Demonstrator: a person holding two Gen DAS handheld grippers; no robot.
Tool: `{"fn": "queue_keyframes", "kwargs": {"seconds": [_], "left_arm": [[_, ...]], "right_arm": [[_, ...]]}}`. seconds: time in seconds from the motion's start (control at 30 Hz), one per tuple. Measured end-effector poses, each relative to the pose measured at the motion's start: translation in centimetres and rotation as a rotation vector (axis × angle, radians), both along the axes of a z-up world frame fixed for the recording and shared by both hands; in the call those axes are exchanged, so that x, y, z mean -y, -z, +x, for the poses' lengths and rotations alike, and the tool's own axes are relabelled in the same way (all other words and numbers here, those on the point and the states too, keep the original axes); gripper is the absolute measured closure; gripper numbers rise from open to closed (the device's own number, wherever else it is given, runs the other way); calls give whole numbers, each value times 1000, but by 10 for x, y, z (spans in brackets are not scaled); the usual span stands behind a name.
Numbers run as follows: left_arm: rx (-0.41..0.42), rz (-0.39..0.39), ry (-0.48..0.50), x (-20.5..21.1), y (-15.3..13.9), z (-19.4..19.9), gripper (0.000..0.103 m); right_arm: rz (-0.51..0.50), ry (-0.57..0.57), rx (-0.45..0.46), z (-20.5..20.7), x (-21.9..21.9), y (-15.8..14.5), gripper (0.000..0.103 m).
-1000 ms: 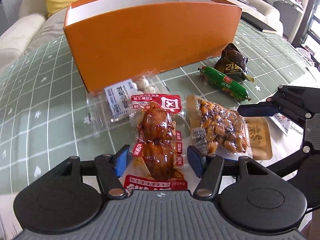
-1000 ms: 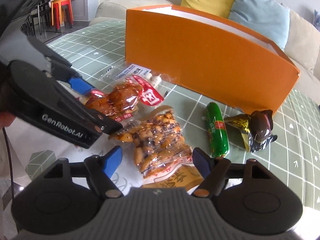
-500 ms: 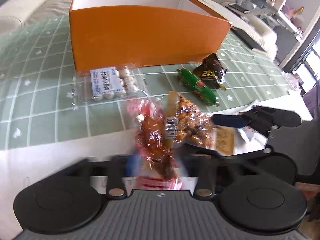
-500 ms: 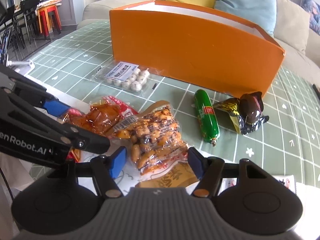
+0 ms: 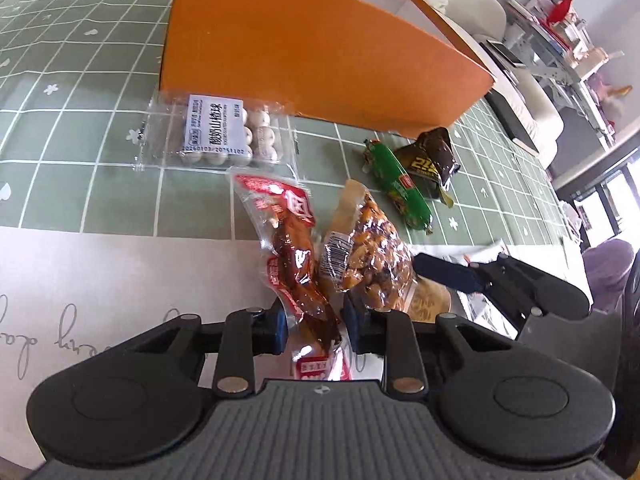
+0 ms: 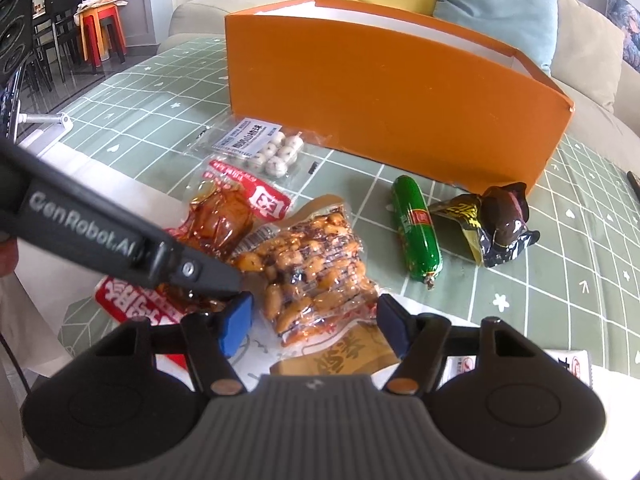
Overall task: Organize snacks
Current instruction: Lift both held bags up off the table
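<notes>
My left gripper (image 5: pixel 316 326) is shut on the lower part of a red packet of braised meat (image 5: pixel 292 240), which stands tilted between the blue pads. Beside it lies a clear packet of spiced peanuts (image 6: pixel 312 272). My right gripper (image 6: pixel 314 324) straddles the near end of that packet, its jaws opening and the pads not pressing on it. The left gripper's finger (image 6: pixel 192 268) crosses the right wrist view over the red packet (image 6: pixel 224 216). The open orange box (image 5: pixel 320 52) stands behind the snacks.
A clear packet of white balls (image 5: pixel 224 132) lies by the box front. A green sausage (image 6: pixel 418 228) and a dark brown packet (image 6: pixel 496 224) lie to the right. A tan packet (image 6: pixel 352 356) sits under the peanuts. Sofa cushions (image 6: pixel 492 4) are behind the green checked tablecloth (image 5: pixel 80 112).
My left gripper has closed on the red packet and rolled, pulling it up and off the white-ball packet. The right gripper's jaws narrowed slightly around the peanut packet.
</notes>
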State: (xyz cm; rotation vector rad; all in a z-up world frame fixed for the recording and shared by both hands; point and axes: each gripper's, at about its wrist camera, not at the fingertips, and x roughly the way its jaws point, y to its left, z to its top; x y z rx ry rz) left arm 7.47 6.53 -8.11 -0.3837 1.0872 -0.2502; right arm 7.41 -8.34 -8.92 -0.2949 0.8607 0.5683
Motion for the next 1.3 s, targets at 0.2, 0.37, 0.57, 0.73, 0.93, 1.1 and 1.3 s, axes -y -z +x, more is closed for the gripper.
{"fn": "queue_keyframes", "kwargs": {"seconds": [0.2, 0.37, 0.57, 0.73, 0.93, 1.1, 1.3], "left_arm": [[34, 4, -1, 0, -8, -4, 83], [38, 1, -11, -2, -9, -4, 83], [29, -2, -19, -9, -9, -4, 83], [26, 26, -22, -9, -7, -5, 83], [22, 61, -4, -6, -8, -5, 83], [20, 50, -14, -5, -9, -5, 84], [45, 57, -1, 2, -14, -4, 84]], "right_arm": [[0, -11, -3, 1, -6, 2, 24], [7, -9, 14, 3, -7, 4, 25], [3, 6, 31, 1, -3, 0, 47], [10, 8, 45, -3, 0, -5, 53], [127, 71, -30, 4, 15, -22, 56], [335, 145, -207, 20, 33, -32, 56], [562, 242, -459, 35, 52, -17, 55]]}}
